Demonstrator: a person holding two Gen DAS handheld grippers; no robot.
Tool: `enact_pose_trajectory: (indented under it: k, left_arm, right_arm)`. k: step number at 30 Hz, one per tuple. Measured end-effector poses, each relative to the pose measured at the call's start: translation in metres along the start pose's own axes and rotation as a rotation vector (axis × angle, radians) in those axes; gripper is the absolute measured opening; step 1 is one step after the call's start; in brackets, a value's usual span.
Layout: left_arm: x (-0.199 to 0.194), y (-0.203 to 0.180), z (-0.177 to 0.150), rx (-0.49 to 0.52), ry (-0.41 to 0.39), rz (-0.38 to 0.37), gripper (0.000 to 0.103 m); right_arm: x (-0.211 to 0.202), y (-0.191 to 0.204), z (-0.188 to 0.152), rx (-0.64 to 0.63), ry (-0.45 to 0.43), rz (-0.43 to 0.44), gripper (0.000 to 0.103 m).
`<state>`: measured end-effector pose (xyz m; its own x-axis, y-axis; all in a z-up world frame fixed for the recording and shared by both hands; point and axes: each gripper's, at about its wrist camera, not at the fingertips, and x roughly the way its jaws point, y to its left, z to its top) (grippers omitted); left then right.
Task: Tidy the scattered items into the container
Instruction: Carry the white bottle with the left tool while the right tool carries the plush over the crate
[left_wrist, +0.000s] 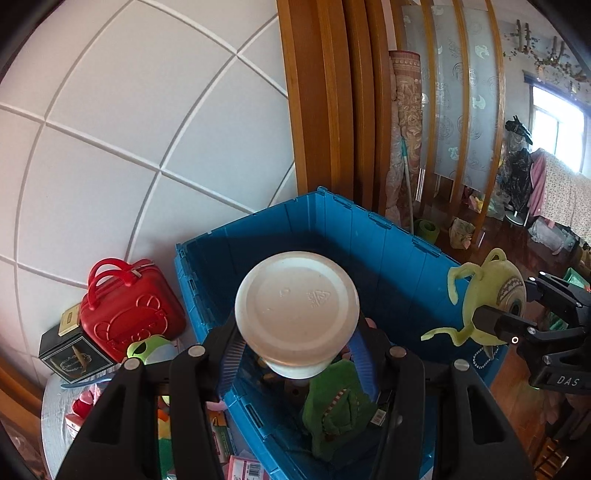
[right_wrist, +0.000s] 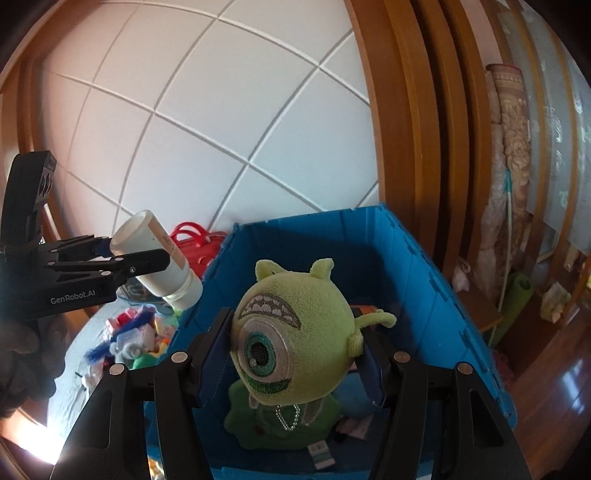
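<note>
Left claw (left_wrist: 297, 354): pinching the white bottle (left_wrist: 297, 308) between its pads, above the blue container (left_wrist: 388, 236).
Right claw (right_wrist: 295, 362): pinching the green one-eyed plush (right_wrist: 291, 339), over the container.

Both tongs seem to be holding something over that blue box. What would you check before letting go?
1. Left tongs grip the white bottle: ok.
2. Right tongs grip the green one-eyed plush toy: ok.
3. Bottle above the blue box opening: ok in the left view; the right view shows it near the rim, so cannot tell.
4. Plush toy over the box: ok.
5. Room inside: ok, a green toy lies at the bottom, space remains.
6. Bottle cap tight: cannot tell.
</note>
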<state>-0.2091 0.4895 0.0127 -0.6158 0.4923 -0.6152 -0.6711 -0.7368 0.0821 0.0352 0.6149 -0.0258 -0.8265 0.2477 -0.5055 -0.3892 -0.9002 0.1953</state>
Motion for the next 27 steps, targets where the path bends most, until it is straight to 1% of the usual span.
enact_pose_trajectory:
  k: [5,13,27]
  left_arm:
    - [0.012,-0.008,0.008,0.017,0.007,-0.02,0.052]
    - [0.023,-0.014,0.014,0.032,0.008,-0.022,0.052]
    - [0.027,-0.012,0.016,0.029,0.004,-0.02,0.052]
  right_arm:
    - [0.006,-0.014,-0.001,0.02,0.012,-0.03,0.061]
    - [0.015,-0.03,0.001,0.036,0.017,-0.052,0.061]
    - [0.023,-0.034,0.003,0.032,0.027,-0.05,0.061]
